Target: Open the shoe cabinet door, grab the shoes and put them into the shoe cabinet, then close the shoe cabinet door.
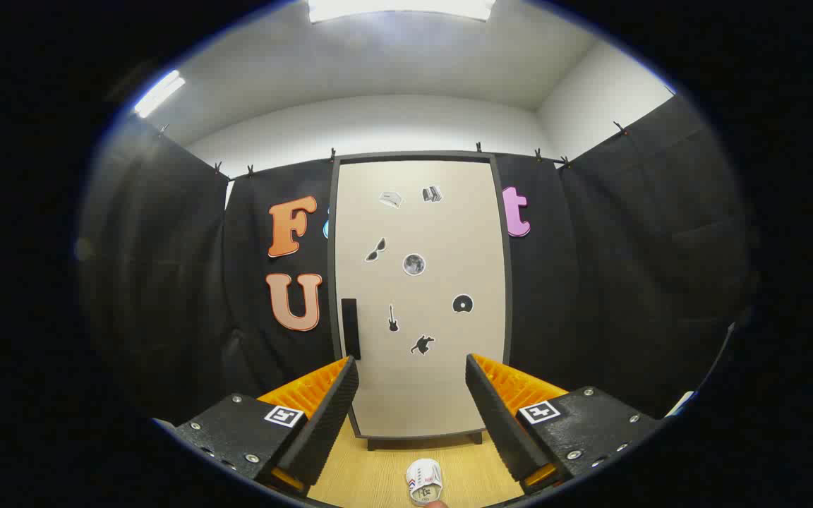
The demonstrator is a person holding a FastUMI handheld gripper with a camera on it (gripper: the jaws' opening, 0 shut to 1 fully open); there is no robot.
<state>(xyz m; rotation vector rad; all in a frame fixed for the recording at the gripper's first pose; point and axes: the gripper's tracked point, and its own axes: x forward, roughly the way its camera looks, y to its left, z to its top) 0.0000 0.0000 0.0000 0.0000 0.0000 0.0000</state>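
I have the gripper [412, 368] with its fingers spread wide and empty, facing the shut shoe cabinet door [420, 296] and its dark handle [350, 328] beyond them, while a white shoe [425, 482] sits on the wooden floor [371, 473] between the fingers.

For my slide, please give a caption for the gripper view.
Open gripper faces the closed shoe cabinet door, a shoe lying between its fingers.

The shoe [425, 482] at the frame's bottom is cut off; the cabinet door [420, 296] hides the interior.
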